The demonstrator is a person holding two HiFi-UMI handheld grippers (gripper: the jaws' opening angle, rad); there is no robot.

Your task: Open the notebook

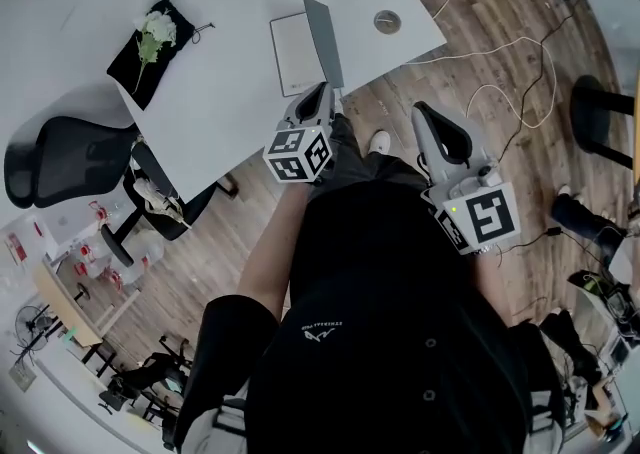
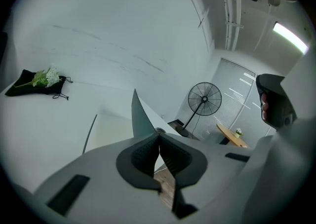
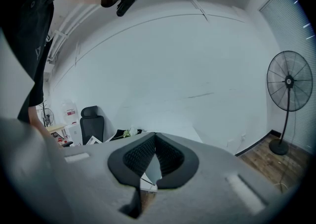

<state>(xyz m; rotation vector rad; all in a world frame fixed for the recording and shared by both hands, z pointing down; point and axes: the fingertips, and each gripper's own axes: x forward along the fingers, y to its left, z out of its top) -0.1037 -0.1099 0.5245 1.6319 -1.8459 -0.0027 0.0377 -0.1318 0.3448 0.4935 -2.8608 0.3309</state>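
A notebook (image 1: 293, 53) lies near the front edge of the white table (image 1: 220, 92), its white page facing up. Its grey cover (image 1: 324, 35) stands upright along the right side. My left gripper (image 1: 322, 90) is at the cover's near lower edge, jaws shut on it. In the left gripper view the cover (image 2: 141, 117) rises just beyond my left gripper (image 2: 159, 136), whose pads meet there. My right gripper (image 1: 428, 114) hangs off the table over the wooden floor, shut and empty. In its own view my right gripper (image 3: 155, 137) has its pads touching.
A black pouch with white flowers (image 1: 150, 37) lies at the table's left. A round cable grommet (image 1: 387, 21) sits right of the notebook. A black office chair (image 1: 70, 157) stands by the table's left edge. Cables (image 1: 500, 72) trail over the floor. A standing fan (image 3: 289, 82) is at the right.
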